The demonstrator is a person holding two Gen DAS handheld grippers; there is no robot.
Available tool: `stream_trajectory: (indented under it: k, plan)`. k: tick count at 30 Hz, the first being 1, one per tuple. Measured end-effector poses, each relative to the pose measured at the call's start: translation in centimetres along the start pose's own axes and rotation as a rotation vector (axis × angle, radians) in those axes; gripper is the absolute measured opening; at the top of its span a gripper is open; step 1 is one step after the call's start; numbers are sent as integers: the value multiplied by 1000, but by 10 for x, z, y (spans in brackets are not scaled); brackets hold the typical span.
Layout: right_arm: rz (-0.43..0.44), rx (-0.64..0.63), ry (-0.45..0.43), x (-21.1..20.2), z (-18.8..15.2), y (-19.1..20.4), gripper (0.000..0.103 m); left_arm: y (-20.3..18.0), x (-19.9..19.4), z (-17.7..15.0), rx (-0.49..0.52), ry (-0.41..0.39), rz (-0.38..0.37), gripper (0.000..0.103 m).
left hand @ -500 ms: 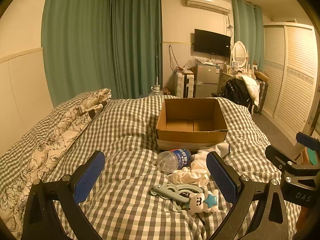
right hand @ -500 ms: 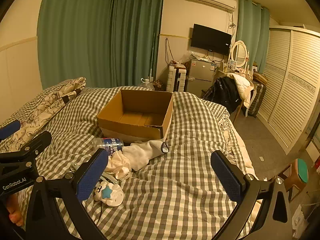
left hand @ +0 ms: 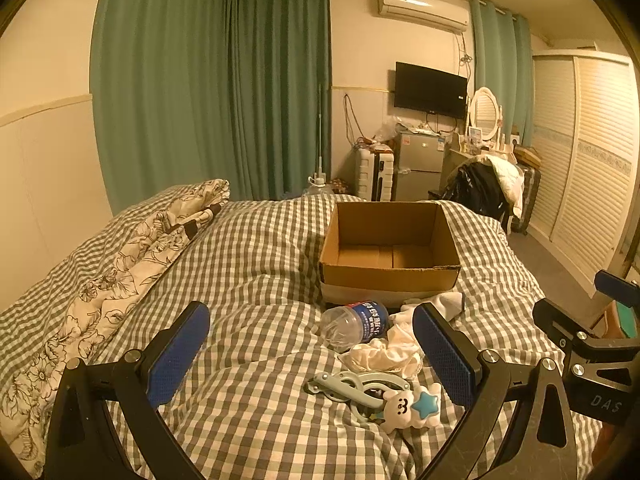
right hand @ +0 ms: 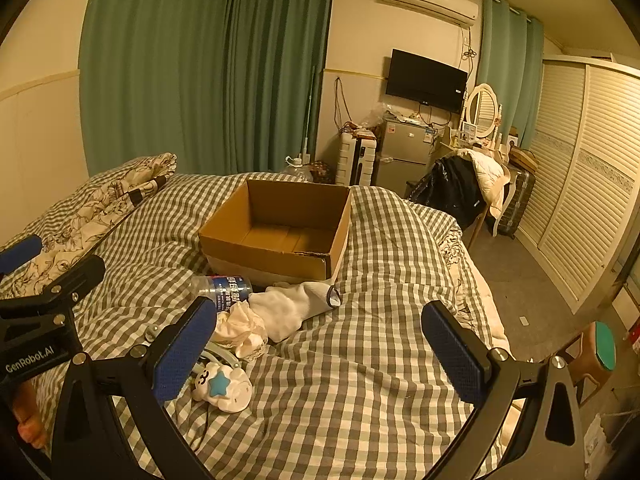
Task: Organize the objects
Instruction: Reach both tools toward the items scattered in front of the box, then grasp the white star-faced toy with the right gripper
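1. A checked bed point(left hand: 248, 264) in a lamp-lit bedroom: an empty box point(left hand: 390, 276) stands open on the cover, and a small heap of things lies just in front of it, nothing packed yet.
2. Left gripper point(left hand: 312, 354) hangs above the cover with its jaws spread wide, nothing between them; right gripper point(right hand: 320, 350) is the same, spread and empty, beside it.
3. The bottle point(left hand: 354, 322) lies on its side, touching the box's near wall; clear, thin plastic and seemingly empty, so likely light, slick and easily crushed. Best taken across the labelled middle, gently.
4. The sock point(right hand: 292, 306) and the crumpled cloth point(left hand: 380, 354) are soft and limp; either probably needs a pinch into a thick fold.
5. The star toy point(right hand: 220, 386) looks like rigid plastic, touching a pale blue clip point(left hand: 356, 386); its rounded body could slip, so the narrower part seems safer.
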State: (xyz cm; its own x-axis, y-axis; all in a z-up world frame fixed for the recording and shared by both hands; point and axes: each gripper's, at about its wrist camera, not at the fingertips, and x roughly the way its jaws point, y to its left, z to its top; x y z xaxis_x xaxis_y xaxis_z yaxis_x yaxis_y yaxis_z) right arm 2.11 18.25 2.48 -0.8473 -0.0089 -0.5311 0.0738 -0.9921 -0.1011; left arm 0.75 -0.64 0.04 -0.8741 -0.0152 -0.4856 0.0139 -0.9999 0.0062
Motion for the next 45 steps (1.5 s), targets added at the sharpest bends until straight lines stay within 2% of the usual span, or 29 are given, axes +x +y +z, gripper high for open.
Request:
stream_trajectory:
  k: [10, 17, 18, 20, 29, 33, 36, 38, 45]
  plan:
    - [19, -19, 2, -4, 4, 8, 103, 1, -1, 1, 5, -1, -5, 103]
    - [44, -33, 31, 7, -1, 16, 103, 2, 19, -11, 19, 76, 7, 103]
    - [54, -34, 46, 11, -4, 18, 103, 3, 24, -14, 0, 91, 50, 103]
    - [66, -39, 82, 24, -10, 22, 103, 6, 34, -20, 5, 116, 73, 103]
    - [113, -115, 220, 71, -45, 60, 99, 33, 64, -42, -39, 203, 100, 103]
    - [167, -147, 305, 96, -64, 79, 92, 40, 75, -49, -51, 237, 100, 102]
    - [181, -152, 387, 118, -81, 84, 83, 42, 82, -54, -53, 256, 93, 101]
    - [202, -136, 431, 128, -89, 83, 74, 41, 85, -57, -52, 269, 86, 101]
    - [284, -110, 473, 149, -96, 86, 73, 36, 93, -61, -43, 296, 85, 101]
